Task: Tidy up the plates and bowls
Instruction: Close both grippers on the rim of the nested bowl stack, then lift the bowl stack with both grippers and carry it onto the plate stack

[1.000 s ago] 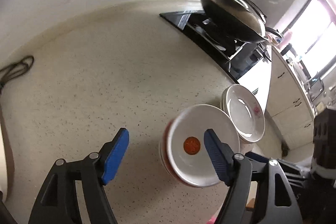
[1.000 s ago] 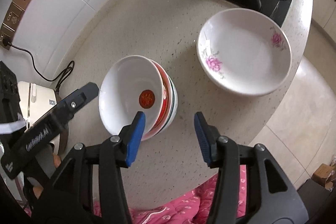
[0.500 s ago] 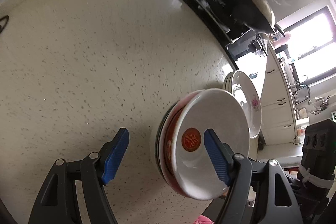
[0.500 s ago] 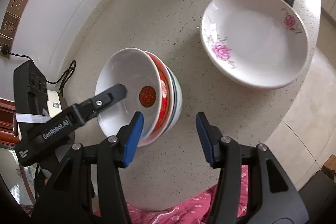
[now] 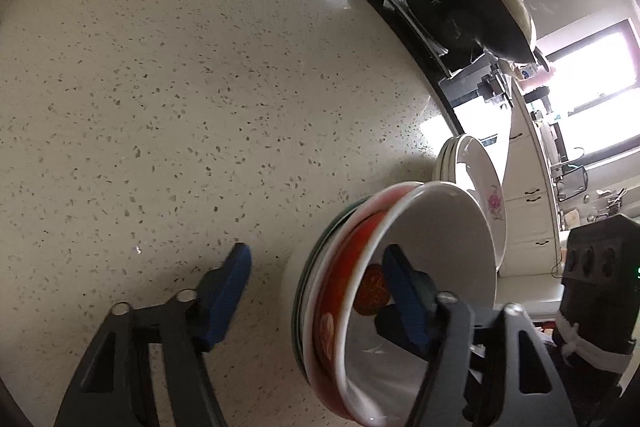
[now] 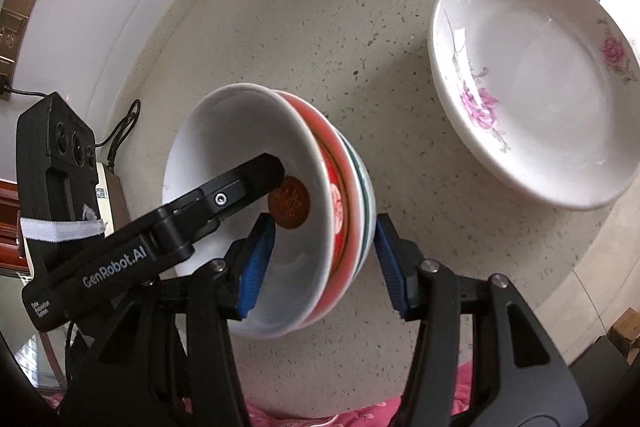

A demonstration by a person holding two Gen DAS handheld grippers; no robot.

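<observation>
Straddling the near wall of the nested bowl stack (image 6: 280, 211), jaws of the right gripper (image 6: 320, 259) spread apart — one blue pad inside the white top bowl, the other outside by the green-striped one, neither clamped. Likewise parted on the left gripper (image 5: 316, 291): one finger inside the top bowl (image 5: 432, 251), the other over bare speckled countertop (image 5: 180, 87). Sitting tilted on that counter, the stack. Resting near it, toward the stove (image 5: 404, 7) — flowered plates (image 6: 536, 87), stacked.
</observation>
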